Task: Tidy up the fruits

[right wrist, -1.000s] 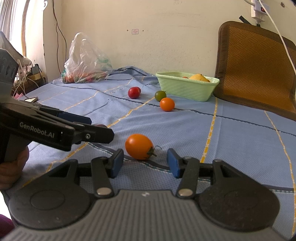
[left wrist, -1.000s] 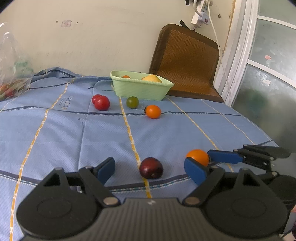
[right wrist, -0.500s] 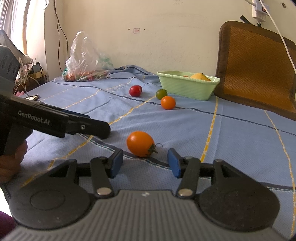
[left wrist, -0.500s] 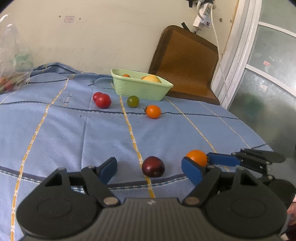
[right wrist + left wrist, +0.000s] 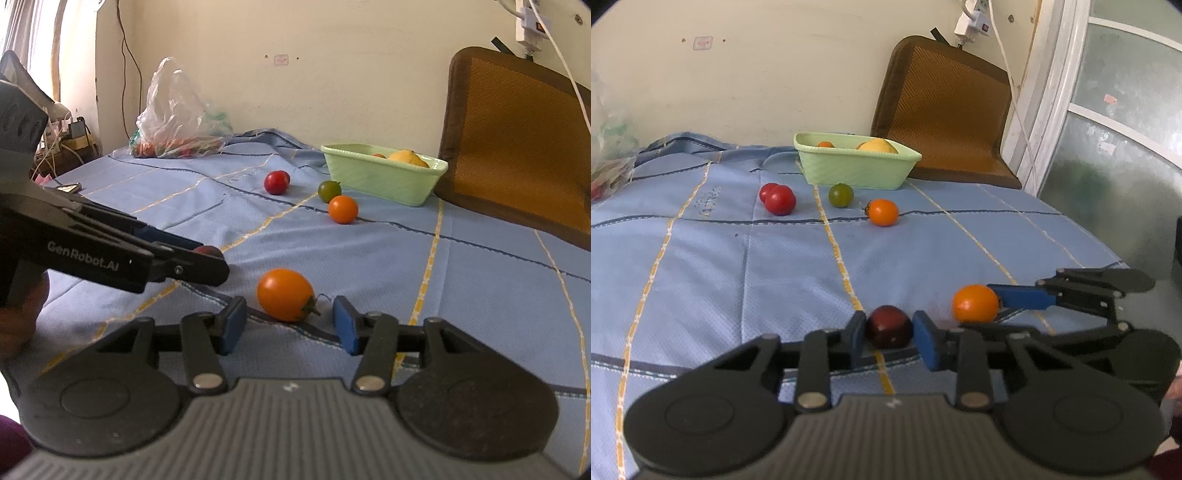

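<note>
The left tool (image 5: 889, 334) has its two blue rubber-faced pads drawn in against the sides of a small, glossy, dark red round fruit (image 5: 889, 326), which sits on the pale blue, finely woven cloth with thin yellow and dark stripes (image 5: 713, 266) that covers the desk. Seen from the right wrist, that fruit (image 5: 208, 251) shows only as a dark sliver between the black fingers.

The right tool (image 5: 286, 326) is spread wide, holding nothing; its blue pads flank a smooth, egg-shaped orange tomato with a dry green stem (image 5: 285, 294) without touching it. From the left wrist, this tomato (image 5: 976, 303) lies just beside the dark fruit, to its right, with one blue finger of the right tool close against it.

Further back on the cloth lie a pair of shiny red round tomatoes (image 5: 778, 198), touching each other, a dull green round tomato (image 5: 841, 195) and a small orange round tomato (image 5: 883, 212). Behind them stands a mint-green rectangular plastic basket with ribbed walls (image 5: 849, 171), holding a yellow fruit (image 5: 878, 146) and a small orange one. A crinkled clear plastic bag (image 5: 177, 118) rests near the wall, and a brown woven mat with dark edging (image 5: 942, 107) leans against it.
</note>
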`<state>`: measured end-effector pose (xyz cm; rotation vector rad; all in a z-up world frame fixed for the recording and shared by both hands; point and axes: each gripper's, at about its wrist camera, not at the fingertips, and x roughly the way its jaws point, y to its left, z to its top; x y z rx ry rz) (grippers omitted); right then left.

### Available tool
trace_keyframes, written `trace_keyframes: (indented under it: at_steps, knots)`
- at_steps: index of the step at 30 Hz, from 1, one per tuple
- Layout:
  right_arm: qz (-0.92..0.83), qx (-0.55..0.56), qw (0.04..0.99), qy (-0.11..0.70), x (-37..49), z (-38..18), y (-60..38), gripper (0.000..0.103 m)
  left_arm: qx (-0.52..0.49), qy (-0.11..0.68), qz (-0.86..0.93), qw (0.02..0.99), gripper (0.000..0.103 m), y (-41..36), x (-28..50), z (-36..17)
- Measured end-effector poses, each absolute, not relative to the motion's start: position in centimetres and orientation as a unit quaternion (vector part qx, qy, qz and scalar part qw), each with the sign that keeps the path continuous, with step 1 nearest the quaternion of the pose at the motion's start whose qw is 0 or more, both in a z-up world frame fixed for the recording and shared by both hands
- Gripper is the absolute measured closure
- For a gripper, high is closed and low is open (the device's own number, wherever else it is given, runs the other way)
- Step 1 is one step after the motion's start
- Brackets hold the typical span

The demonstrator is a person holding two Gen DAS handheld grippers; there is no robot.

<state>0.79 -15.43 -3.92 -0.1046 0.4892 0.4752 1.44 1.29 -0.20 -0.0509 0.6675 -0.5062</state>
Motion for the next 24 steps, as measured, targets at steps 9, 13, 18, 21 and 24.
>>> trace_keyframes:
  at_steps: [9,13,18,21,24]
  knots:
    - [0.258,-0.031,0.938,0.229,4.0,-2.0,-16.2,0.066,-0.088,0.328,-0.282,0.897,0.075,2.4,6.0,2.1]
    - [0.248,-0.025,0.948,0.199,7.9,-0.1,-16.6,0.067,-0.078,0.296,-0.281,0.910,0.075,1.7,11.3,5.3]
    - [0.217,-0.011,0.961,0.170,14.2,1.8,-17.6,0.067,-0.094,0.299,-0.267,0.911,0.075,0.2,19.6,7.0]
    - [0.196,-0.003,0.965,0.171,17.7,1.8,-18.2,0.067,-0.105,0.315,-0.259,0.907,0.075,-0.8,23.6,6.4]
    - [0.189,0.019,0.964,0.185,20.5,1.4,-18.9,0.067,-0.117,0.334,-0.251,0.901,0.075,-1.7,26.5,5.3]
